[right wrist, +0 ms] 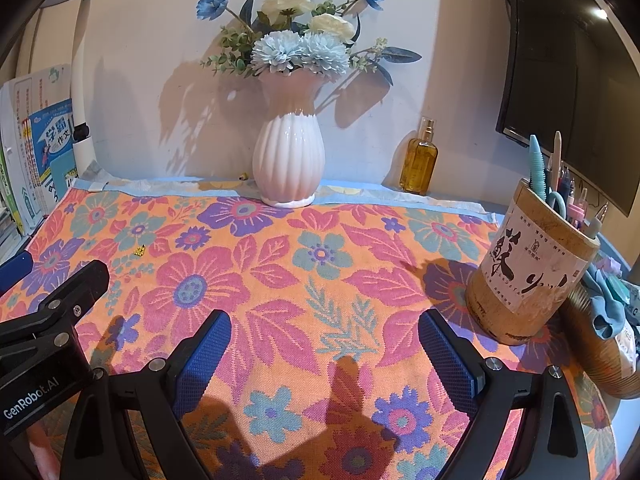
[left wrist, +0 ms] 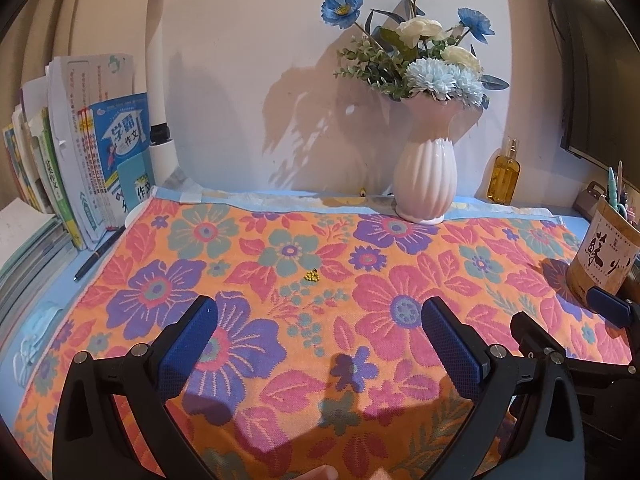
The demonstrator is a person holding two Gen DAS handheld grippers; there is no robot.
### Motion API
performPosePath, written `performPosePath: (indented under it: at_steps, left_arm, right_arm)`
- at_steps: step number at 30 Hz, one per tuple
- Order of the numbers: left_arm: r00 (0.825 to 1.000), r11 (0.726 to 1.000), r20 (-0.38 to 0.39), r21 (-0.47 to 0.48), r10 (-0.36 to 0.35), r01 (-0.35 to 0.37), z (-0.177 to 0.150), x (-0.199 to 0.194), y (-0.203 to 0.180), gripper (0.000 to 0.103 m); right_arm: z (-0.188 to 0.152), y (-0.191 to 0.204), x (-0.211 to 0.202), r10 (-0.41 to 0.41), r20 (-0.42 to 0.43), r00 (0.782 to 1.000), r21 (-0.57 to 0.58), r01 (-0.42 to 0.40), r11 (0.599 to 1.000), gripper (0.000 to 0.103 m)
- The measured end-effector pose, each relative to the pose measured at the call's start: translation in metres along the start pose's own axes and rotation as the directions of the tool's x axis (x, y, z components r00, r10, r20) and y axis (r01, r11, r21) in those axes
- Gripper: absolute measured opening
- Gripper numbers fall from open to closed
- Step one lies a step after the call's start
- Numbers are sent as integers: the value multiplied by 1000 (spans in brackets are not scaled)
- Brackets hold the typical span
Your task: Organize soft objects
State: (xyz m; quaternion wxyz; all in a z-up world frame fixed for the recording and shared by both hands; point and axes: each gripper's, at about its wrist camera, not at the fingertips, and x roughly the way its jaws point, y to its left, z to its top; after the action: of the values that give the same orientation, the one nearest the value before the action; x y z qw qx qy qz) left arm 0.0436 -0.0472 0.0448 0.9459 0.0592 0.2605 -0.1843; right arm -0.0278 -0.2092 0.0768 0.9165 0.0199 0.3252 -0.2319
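Both my claws, left (left wrist: 318,330) and right (right wrist: 324,342), gape empty over the cloth (left wrist: 400,276); tugging it could topple the far vase (left wrist: 425,176).

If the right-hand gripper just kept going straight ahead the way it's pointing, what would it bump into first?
Probably the flowered cloth itself: the right gripper, open and empty, angles down toward it. If it skimmed above the cloth, the white vase by the wall looks like the next thing ahead, though depth is hard to judge.
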Motion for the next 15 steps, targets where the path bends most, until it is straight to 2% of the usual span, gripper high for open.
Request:
performPosePath:
  at_steps: [15]
  left_arm:
    - [1000,1000,-16,-1,-5,5,0,4,1,102]
  right_arm:
    - [-1,0,1,0,-3,1000,-4,0,1000,94]
